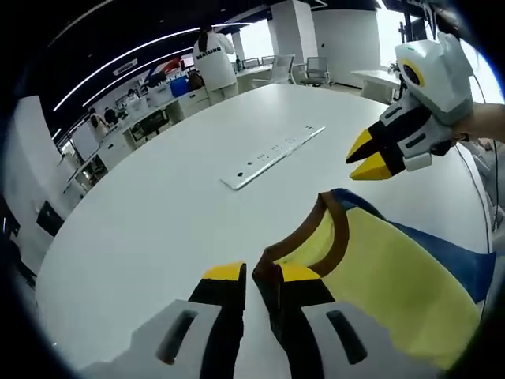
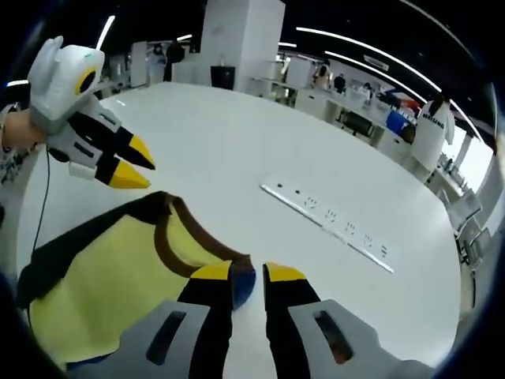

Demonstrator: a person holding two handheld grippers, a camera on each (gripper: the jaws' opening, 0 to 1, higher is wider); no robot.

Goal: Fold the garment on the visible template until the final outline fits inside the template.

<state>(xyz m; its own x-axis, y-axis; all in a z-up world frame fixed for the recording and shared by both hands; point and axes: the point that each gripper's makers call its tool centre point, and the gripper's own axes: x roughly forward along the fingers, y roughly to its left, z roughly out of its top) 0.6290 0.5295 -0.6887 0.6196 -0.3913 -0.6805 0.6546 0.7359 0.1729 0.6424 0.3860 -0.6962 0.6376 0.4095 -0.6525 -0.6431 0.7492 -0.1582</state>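
Both grippers, left [image 1: 261, 275] & right [image 2: 248, 274], pinch a yellow shirt [image 1: 394, 276] (brown collar) at its edge on white table [image 1: 158, 213]; power strip [image 2: 327, 217] lies beyond.

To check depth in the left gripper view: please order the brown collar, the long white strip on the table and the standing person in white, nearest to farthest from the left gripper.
1. brown collar, at the jaws
2. white strip, mid-table
3. standing person, beyond the table
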